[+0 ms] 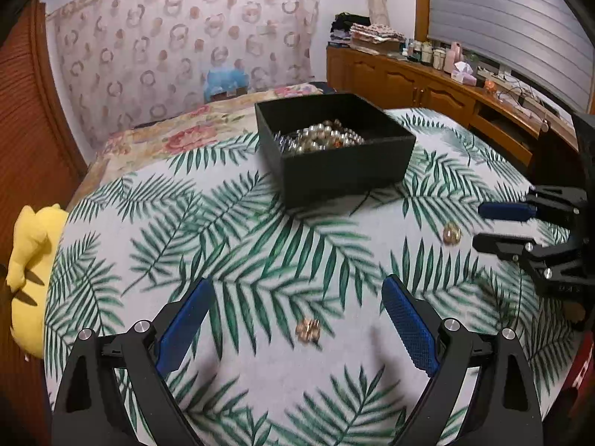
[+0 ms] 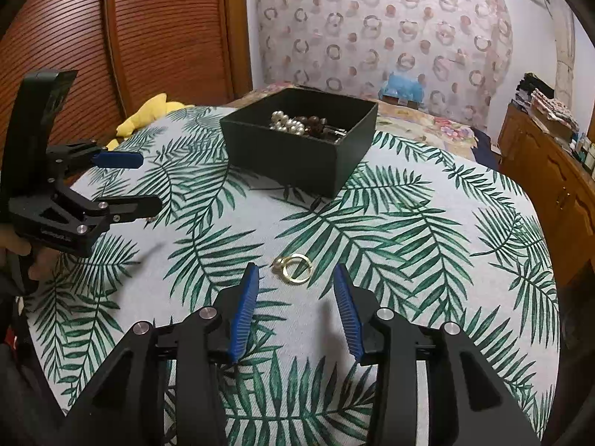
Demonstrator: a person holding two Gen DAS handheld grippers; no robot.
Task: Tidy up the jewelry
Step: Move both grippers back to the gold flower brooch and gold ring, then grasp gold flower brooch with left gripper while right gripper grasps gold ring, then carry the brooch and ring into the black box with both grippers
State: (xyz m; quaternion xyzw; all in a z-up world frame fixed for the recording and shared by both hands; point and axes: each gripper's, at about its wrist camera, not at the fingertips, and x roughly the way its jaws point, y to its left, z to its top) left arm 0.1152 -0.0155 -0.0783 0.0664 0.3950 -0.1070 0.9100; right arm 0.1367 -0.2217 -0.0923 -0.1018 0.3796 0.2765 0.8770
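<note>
A black open box [image 1: 346,171] sits on the leaf-print tablecloth and holds pearl and bead jewelry [image 1: 323,137]; it also shows in the right wrist view [image 2: 290,156] with its beads [image 2: 297,122]. A small gold piece [image 1: 308,330] lies on the cloth between my left gripper's [image 1: 297,290] open fingers, just ahead of them. A pair of gold rings [image 2: 293,267] lies just beyond my open right gripper [image 2: 295,275]; the same piece shows in the left wrist view [image 1: 451,232]. The right gripper [image 1: 479,226] appears at the right edge of the left wrist view, the left gripper [image 2: 150,180] at the left of the right wrist view.
The round table [image 2: 465,260] has a leaf-print cloth. A yellow plush toy [image 1: 31,260] sits off its left edge. A bed with floral cover [image 1: 178,133] lies behind, a wooden cabinet [image 1: 427,85] with bottles at the right, a wooden door [image 2: 130,37] behind the left.
</note>
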